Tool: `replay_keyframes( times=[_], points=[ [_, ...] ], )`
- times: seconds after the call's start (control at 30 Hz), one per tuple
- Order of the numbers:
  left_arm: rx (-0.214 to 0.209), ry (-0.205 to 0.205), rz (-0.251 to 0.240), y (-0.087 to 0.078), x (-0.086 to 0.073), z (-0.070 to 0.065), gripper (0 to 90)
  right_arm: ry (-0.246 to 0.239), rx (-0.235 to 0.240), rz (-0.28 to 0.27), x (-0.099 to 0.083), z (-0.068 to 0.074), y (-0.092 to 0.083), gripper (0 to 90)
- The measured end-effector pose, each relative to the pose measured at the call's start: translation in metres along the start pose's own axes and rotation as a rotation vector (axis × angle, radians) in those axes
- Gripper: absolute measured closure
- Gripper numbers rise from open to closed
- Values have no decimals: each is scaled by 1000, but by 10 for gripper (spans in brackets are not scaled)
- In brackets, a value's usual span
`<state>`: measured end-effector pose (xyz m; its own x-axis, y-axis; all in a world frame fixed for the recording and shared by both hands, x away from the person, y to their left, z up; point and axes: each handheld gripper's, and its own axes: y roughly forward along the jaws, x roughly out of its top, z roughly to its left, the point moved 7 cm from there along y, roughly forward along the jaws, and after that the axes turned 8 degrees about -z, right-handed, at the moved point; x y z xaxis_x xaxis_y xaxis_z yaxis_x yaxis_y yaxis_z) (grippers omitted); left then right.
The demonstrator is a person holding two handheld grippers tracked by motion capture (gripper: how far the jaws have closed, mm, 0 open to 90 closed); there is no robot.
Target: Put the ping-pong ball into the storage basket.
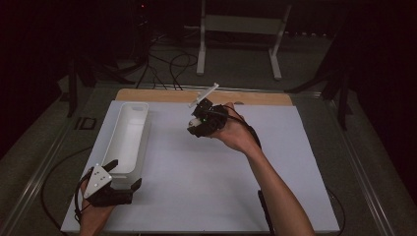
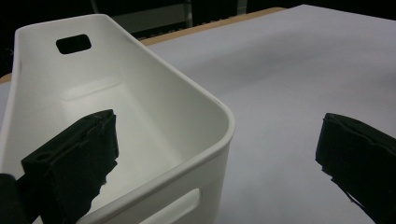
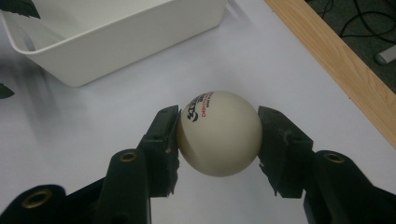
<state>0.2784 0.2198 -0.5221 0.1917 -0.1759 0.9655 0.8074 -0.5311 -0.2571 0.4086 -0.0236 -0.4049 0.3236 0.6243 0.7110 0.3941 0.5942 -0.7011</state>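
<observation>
Currently: right gripper (image 3: pixel 218 135) has its fingers (image 3: pixel 161 140) pinching a cream-white ball (image 3: pixel 219 133), one pad on each side, printed logo on the ball's upper left in the right gripper view. Ball is held clear of the counter (image 1: pixel 206 182), off to the right of the white bin (image 1: pixel 127 137) and near the bin's far end, as the high view places the right gripper (image 1: pixel 204 120) there. A wooden strip (image 3: pixel 336 65) runs along the counter edge beyond the ball, further from the bin.

Left gripper (image 1: pixel 118 179) sits at the bin's near end. Its fingers (image 2: pixel 74 163) are spread wide with nothing pressed between them: one finger hangs over the bin's inside, the other is outside over the white counter surface, so the bin's near right corner and wall (image 2: pixel 205 140) lie between them. No contact with the wall that I can make out.

Bin is upright, long side running away from the person, handle cutouts in both end walls.
</observation>
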Motion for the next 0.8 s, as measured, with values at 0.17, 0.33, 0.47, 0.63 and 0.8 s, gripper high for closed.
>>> replay_keyframes(
  times=[0.17,0.33,0.47,0.63,0.8],
  points=[
    [0,0,-1,0,0,0,0,-2,6,-1,3,2,2,506],
    [0,-2,-2,0,0,0,0,-8,9,-1,5,4,4,506],
    [0,-1,-1,0,0,0,0,-6,11,-1,8,5,5,506],
    [-1,-2,-2,0,0,0,0,-10,16,-2,11,8,7,506],
    [-2,-2,-2,0,0,0,0,-12,22,1,13,11,10,506]
  ],
)
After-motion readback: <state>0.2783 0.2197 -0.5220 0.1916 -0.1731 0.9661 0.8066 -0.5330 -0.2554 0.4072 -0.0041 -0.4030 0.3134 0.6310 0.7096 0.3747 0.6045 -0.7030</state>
